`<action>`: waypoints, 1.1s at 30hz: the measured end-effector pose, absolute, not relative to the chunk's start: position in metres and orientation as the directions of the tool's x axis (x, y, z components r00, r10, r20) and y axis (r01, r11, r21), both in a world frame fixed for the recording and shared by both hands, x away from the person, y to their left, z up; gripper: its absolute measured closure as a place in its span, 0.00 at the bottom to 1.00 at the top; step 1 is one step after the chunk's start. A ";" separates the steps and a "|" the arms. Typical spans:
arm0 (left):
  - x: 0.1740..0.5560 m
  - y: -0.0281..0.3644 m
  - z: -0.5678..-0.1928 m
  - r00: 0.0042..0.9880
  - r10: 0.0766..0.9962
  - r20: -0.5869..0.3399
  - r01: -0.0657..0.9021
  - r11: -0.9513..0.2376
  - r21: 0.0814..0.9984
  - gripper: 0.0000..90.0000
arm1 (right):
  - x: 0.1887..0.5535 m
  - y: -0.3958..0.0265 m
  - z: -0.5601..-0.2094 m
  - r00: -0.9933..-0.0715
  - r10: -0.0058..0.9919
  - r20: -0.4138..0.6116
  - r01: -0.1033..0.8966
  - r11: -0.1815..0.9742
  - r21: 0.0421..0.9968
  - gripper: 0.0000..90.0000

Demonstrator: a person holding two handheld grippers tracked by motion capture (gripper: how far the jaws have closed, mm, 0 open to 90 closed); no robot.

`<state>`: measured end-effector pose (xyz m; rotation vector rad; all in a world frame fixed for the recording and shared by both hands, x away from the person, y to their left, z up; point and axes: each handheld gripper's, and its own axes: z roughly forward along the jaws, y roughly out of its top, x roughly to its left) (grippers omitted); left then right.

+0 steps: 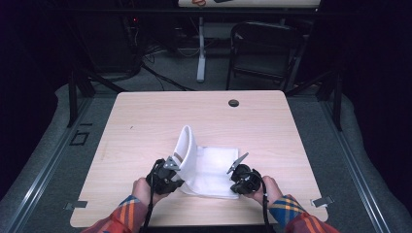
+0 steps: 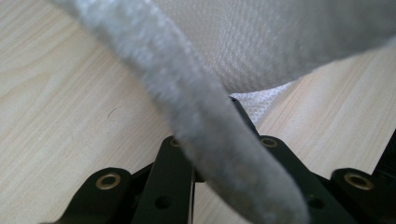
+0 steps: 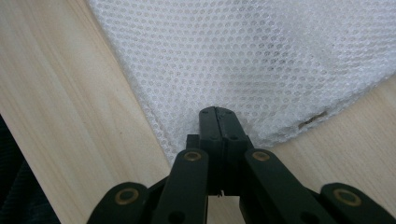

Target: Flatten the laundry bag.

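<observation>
A lab-like recording space is suggested: a bare wooden table (image 1: 145, 121) is ringed by dark curtains, metal framing (image 1: 75, 92), floor cables (image 1: 160, 75) and a folding chair (image 1: 265, 48).

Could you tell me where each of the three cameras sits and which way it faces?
High view: above the person's side, facing forward and down on the pale wooden table; plaid-sleeved forearms, left gripper, right gripper.
Left gripper view: rides that gripper, looking along its jaws, shut on a lifted fold of the white mesh cloth.
Right gripper view: rides that gripper, looking down its shut jaws, pinching the cloth's edge.
Shared: all show the cloth and table.
</observation>
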<state>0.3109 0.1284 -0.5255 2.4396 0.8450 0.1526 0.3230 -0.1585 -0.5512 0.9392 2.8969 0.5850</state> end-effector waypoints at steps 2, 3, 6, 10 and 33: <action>0.310 0.129 -0.525 0.794 0.604 -0.073 0.543 -0.650 0.532 0.93 | 0.323 -0.159 -0.551 -0.816 0.574 0.076 0.558 0.745 0.365 1.00; 0.310 0.130 -0.525 0.795 0.603 -0.072 0.542 -0.650 0.533 0.93 | 0.323 -0.159 -0.551 -0.815 0.575 0.074 0.559 0.745 0.365 1.00; 0.309 0.132 -0.525 0.792 0.604 -0.087 0.550 -0.645 0.531 0.93 | 0.323 -0.159 -0.551 -0.812 0.579 0.074 0.563 0.743 0.363 1.00; 0.309 0.133 -0.526 0.793 0.602 -0.096 0.554 -0.646 0.526 0.93 | 0.323 -0.161 -0.551 -0.811 0.579 0.077 0.565 0.743 0.360 1.00; 0.282 0.185 -0.508 0.674 0.736 -0.062 0.637 -0.537 0.553 0.39 | 0.323 -0.165 -0.550 -0.812 0.579 0.069 0.564 0.750 0.345 1.00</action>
